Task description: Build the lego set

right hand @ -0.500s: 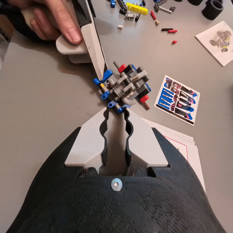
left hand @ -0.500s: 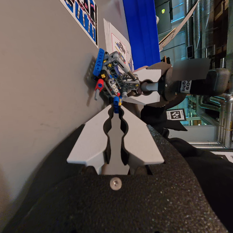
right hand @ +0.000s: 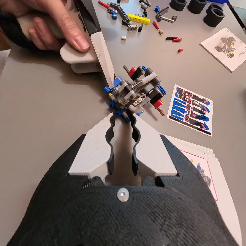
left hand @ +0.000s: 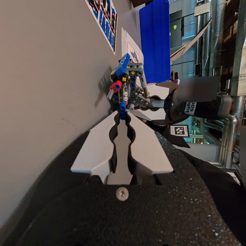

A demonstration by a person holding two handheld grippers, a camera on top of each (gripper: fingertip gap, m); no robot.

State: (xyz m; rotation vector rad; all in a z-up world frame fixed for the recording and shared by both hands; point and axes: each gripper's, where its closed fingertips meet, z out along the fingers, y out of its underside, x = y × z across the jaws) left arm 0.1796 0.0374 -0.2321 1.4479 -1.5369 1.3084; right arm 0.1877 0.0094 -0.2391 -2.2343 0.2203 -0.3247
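Observation:
A partly built Lego assembly (right hand: 135, 93) of grey, black, blue and red parts with a spring strut sits at the middle of the grey table (right hand: 40, 106). My right gripper (right hand: 123, 115) is shut on its near blue end. My left gripper (left hand: 122, 112) is shut on a small blue connector (left hand: 122, 110) at the assembly's (left hand: 127, 86) edge. In the right wrist view the left gripper's finger (right hand: 105, 63) comes in from the upper left, held by a hand (right hand: 53, 24). In the left wrist view the right gripper's fingers (left hand: 155, 91) clamp the assembly from the right.
A sticker sheet (right hand: 190, 110) lies right of the assembly. An open instruction booklet (right hand: 199, 166) is at the lower right and a small leaflet (right hand: 226, 49) at the far right. Loose parts with a yellow beam (right hand: 139, 20) and black tyres (right hand: 213, 14) lie at the back. My left and right fingertips are right by each other.
The assembly has tilted a little between the two grippers. Both grippers keep their hold on it.

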